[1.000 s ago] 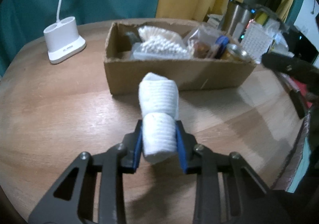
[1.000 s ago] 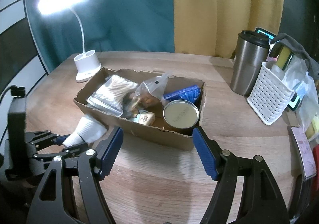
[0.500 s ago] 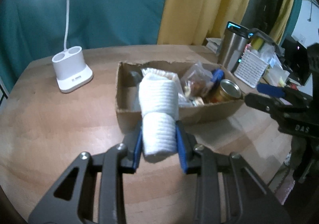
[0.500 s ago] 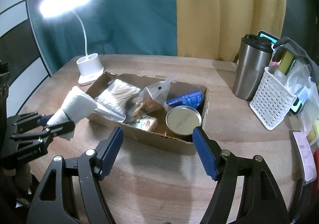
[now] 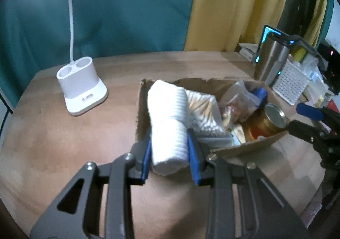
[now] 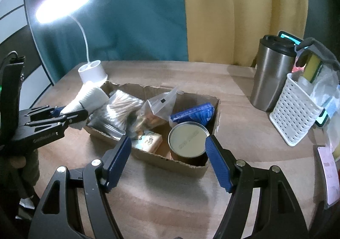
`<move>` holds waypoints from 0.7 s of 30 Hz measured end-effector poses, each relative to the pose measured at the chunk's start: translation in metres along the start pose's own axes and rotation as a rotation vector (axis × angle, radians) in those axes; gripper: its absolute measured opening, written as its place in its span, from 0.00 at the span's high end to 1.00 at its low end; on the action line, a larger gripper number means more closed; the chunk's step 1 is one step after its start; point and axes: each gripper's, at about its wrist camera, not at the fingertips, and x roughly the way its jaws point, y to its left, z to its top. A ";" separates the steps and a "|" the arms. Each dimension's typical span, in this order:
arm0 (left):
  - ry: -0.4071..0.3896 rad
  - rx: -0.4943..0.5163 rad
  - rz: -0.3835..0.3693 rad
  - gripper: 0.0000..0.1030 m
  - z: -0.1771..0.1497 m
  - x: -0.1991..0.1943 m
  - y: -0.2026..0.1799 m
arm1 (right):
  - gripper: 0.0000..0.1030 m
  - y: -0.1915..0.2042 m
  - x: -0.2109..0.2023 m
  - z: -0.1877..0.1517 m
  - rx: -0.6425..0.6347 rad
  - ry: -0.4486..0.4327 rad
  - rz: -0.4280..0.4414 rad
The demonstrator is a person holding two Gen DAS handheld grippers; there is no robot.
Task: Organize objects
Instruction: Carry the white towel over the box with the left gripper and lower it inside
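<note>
while the left gripper (image 5: 170, 154) pinches a rolled white cloth (image 5: 169, 120) between its two blue pads, the roll sticks out forward past the fingertips and its far end hangs over the near left corner of the cardboard box (image 5: 244, 148). just beyond the right finger lies a clear pack of cotton swabs (image 5: 204, 111) inside the box, and further right of it a crinkled plastic bag (image 5: 240, 100) and a gold tin can (image 5: 269, 120). well off to the left of the fingers a white lamp base (image 5: 81, 86) stands on the wooden table (image 5: 63, 143). the right gripper's tip shows at the right edge, near the box's right end.

in the right wrist view, the right gripper (image 6: 166, 161) has its blue fingers spread with nothing between the pads; they hover just short of the box's near wall (image 6: 170, 161). straight ahead between the fingers sit the round tin can (image 6: 187, 140) and a small printed packet (image 6: 148, 141); behind them a blue packet (image 6: 193, 112), the plastic bag (image 6: 157, 105) and the cotton swabs (image 6: 121, 107). to the left of the left finger the other gripper (image 6: 70, 114) holds the white cloth (image 6: 89, 97) above the box's far left corner. far to the right of the right finger stand a steel tumbler (image 6: 269, 77) and a white perforated basket (image 6: 293, 111).
</note>
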 end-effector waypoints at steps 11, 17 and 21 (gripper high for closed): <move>0.006 0.052 0.056 0.70 0.026 0.016 -0.009 | 0.27 -0.007 0.007 0.011 -0.010 -0.022 0.055; 0.090 0.061 0.090 0.69 0.022 0.052 -0.006 | 0.27 -0.010 0.014 0.016 -0.010 -0.035 0.085; 0.117 0.084 0.108 0.69 0.019 0.053 -0.009 | 0.27 -0.012 0.018 0.016 -0.010 -0.038 0.100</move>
